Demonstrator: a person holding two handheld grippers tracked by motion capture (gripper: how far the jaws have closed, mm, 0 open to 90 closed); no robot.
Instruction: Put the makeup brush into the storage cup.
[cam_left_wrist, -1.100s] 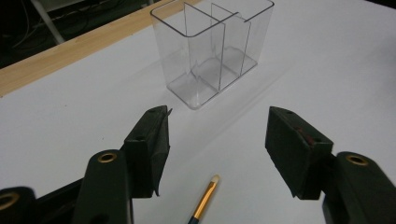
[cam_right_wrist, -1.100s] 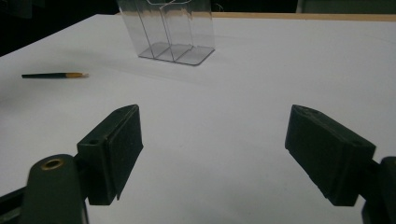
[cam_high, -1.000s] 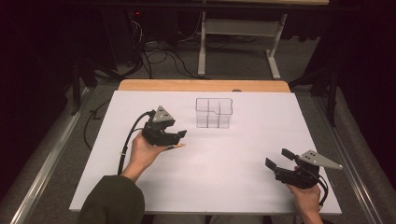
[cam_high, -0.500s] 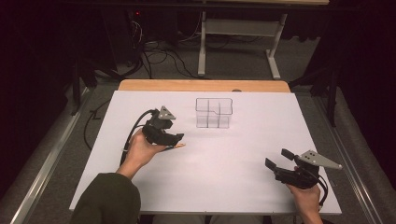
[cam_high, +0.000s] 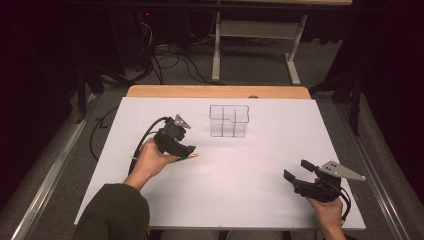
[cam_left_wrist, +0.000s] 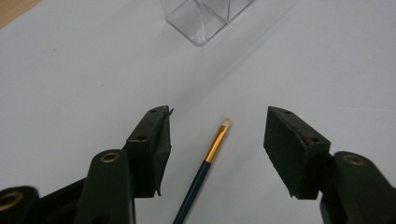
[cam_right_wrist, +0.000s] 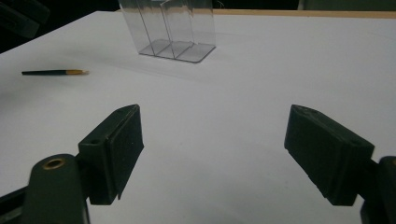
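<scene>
A thin dark-handled brush (cam_left_wrist: 205, 162) with a gold ferrule and pale tip lies flat on the white table (cam_high: 250, 165). My left gripper (cam_left_wrist: 217, 140) hovers open just above it, one jaw on each side, not touching. From above, the left gripper (cam_high: 186, 149) sits left of centre with the brush tip (cam_high: 192, 156) poking out beside it. A clear plastic organiser (cam_high: 229, 120) with several compartments stands upright beyond it. My right gripper (cam_high: 296, 171) rests open near the front right corner, far from the brush (cam_right_wrist: 55, 72) and with nothing between its jaws.
A wooden strip (cam_high: 218, 91) runs along the table's far edge. Behind it are a metal stand (cam_high: 255, 30) and cables (cam_high: 170, 65) on the floor. Metal rails (cam_high: 47, 170) flank the table on the left.
My left gripper has drifted slightly down and toward the near side, settling over the brush. The right gripper has stayed put.
</scene>
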